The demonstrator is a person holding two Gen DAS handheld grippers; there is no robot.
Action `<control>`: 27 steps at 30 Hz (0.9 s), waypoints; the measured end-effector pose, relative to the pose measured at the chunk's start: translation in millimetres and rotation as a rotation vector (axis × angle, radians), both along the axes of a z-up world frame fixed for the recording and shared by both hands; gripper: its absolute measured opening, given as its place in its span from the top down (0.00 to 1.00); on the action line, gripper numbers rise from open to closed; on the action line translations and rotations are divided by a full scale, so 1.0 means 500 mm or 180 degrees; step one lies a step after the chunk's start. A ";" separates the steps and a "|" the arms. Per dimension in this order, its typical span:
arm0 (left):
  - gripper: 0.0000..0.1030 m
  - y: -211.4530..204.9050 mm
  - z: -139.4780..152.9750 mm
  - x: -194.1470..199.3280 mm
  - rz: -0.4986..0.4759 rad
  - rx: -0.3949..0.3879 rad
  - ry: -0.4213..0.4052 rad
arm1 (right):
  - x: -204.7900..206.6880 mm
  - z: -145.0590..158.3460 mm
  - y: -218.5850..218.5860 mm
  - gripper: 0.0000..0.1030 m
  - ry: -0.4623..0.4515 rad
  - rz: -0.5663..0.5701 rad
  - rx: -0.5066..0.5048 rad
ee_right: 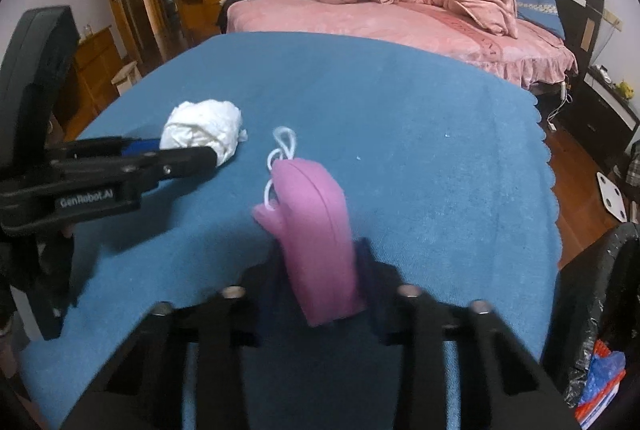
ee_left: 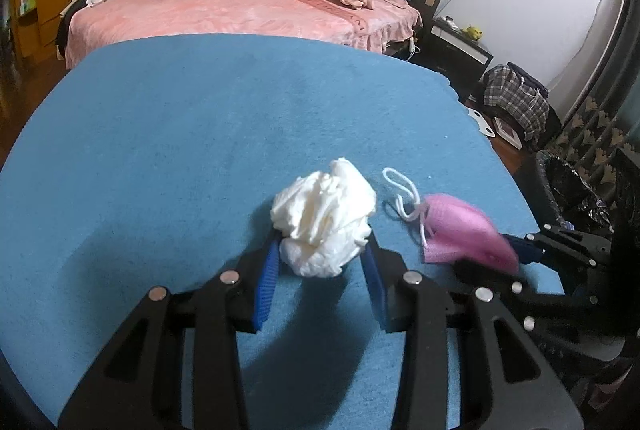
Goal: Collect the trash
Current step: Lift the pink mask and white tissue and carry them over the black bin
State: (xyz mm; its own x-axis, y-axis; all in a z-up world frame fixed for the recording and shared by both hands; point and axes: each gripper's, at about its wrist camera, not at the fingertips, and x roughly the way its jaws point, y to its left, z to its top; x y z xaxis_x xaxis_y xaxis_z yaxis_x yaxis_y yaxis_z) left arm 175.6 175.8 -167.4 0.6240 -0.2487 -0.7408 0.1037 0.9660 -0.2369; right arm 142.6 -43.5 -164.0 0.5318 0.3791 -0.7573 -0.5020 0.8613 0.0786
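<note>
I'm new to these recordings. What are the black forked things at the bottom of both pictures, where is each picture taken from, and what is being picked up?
No robot here: a person holds a two-finger gripper in each hand, each with a camera looking along its fingers. One picture comes from the left gripper, the other from the right gripper. Both are over a table with a blue cloth in a bedroom. The left gripper is shut on a crumpled white tissue ball. The right gripper is shut on a pink face mask with white ear loops. To the right stands a bin lined with a black bag, probably where both are headed.
</note>
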 end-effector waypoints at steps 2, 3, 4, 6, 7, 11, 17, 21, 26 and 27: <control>0.63 0.000 0.000 0.001 0.0013 0.0003 0.0003 | 0.003 0.001 -0.007 0.84 0.0026 -0.0043 0.0050; 0.63 -0.001 0.000 0.001 0.0018 0.0008 0.0002 | 0.004 0.002 -0.012 0.85 0.0035 -0.0062 0.0086; 0.63 -0.003 0.001 0.000 0.0026 0.0013 0.0004 | 0.004 0.004 -0.014 0.86 0.0032 -0.0075 0.0092; 0.64 -0.005 0.006 -0.001 0.0043 0.0012 0.0002 | 0.006 0.010 -0.017 0.86 0.0004 -0.0118 0.0111; 0.64 -0.008 0.008 -0.003 0.0052 0.0017 -0.0003 | 0.005 0.016 -0.021 0.86 -0.0018 -0.0150 0.0136; 0.64 -0.020 0.037 -0.010 0.0088 0.0073 -0.0082 | 0.012 0.042 -0.041 0.86 -0.0055 -0.0270 0.0217; 0.64 -0.058 0.092 -0.020 0.0086 0.0126 -0.0208 | 0.016 0.092 -0.082 0.86 -0.0130 -0.0458 0.0356; 0.64 -0.093 0.121 -0.022 0.0054 0.0154 -0.0236 | 0.017 0.121 -0.115 0.86 -0.0193 -0.0566 0.0381; 0.64 -0.142 0.150 -0.028 -0.0028 0.0154 -0.0288 | 0.011 0.159 -0.174 0.86 -0.0319 -0.0748 0.0392; 0.64 -0.154 0.156 -0.031 -0.0056 0.0150 -0.0298 | 0.009 0.166 -0.189 0.86 -0.0345 -0.0793 0.0399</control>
State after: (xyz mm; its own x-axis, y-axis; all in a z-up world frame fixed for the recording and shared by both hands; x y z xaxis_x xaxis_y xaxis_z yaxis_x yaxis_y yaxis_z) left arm 160.3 99.0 -89.5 0.6869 -0.2265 -0.6906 0.1402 0.9737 -0.1799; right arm 147.0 -137.8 -81.2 0.6954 0.3139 -0.6464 -0.2878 0.9459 0.1496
